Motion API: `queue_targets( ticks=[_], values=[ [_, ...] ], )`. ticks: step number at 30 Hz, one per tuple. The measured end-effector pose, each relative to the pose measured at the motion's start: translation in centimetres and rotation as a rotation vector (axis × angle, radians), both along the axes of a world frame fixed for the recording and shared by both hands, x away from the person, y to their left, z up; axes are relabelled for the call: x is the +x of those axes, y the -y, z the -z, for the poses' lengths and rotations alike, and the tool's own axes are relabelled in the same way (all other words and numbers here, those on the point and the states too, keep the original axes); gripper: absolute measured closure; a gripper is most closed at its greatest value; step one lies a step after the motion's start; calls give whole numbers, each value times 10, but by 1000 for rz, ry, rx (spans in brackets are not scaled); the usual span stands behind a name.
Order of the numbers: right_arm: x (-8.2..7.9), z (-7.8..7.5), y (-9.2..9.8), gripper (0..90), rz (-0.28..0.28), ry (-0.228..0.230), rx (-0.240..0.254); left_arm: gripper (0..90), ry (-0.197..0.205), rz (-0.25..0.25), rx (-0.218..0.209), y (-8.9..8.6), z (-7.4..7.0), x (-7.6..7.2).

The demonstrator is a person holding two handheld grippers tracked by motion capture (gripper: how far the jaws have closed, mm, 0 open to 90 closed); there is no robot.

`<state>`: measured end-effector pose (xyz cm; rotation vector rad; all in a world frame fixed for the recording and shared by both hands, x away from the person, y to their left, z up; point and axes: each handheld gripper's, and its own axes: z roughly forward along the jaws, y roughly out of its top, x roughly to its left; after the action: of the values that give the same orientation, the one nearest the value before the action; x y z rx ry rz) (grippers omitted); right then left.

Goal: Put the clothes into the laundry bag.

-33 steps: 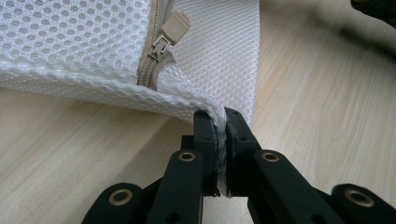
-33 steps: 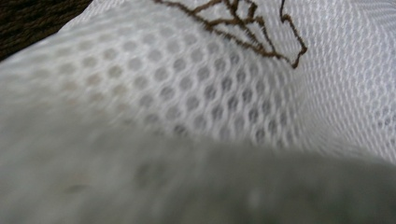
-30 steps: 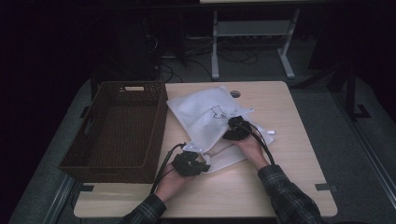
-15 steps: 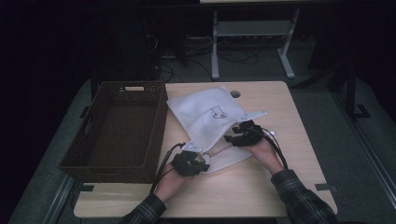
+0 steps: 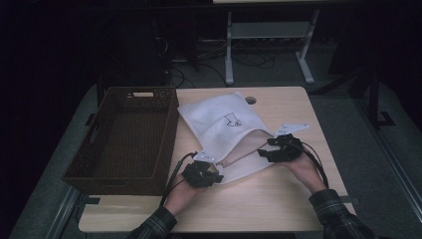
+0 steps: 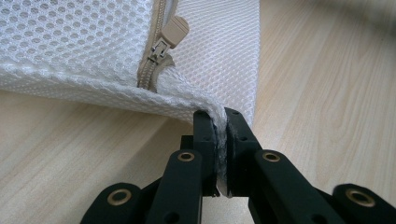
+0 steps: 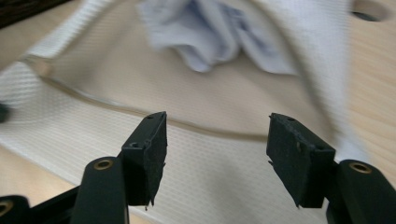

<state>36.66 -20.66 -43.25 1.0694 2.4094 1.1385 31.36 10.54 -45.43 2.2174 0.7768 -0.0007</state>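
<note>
The bag (image 6: 84, 51) is white mesh cloth with a beige plastic zipper (image 6: 163, 46); the bench (image 6: 327, 93) is pale matt wood; the basket (image 5: 124, 134) is dark woven wicker.

Left gripper (image 5: 203, 174) low near front edge of table, jaws clamped tight on fold of mesh bag (image 6: 201, 60). Right gripper (image 5: 283, 148) toward right edge of table, jaws just been opening, nothing between them. Both forearms enter from front edge.
</note>
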Motion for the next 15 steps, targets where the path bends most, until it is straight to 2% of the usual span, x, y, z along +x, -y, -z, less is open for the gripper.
queue_targets(
  ticks=[2, 5, 8, 12, 15],
  values=[
    [1, 1, 13, 373, 31, 6, 1, 846, 0, 0, 0, 0, 0, 0],
    [6, 6, 32, 366, 81, 5, -24, 845, 1, -1, 1, 0, 0, 0],
    [10, 10, 44, 366, 113, 7, -38, 845, 1, -1, 2, 1, 0, 0],
    [16, 18, 54, 360, 124, -34, -14, 845, 3, -2, 2, 1, 0, 0],
    [21, 26, 58, 367, 121, -83, 16, 846, 3, -2, 3, 1, 0, 0]
  ],
)
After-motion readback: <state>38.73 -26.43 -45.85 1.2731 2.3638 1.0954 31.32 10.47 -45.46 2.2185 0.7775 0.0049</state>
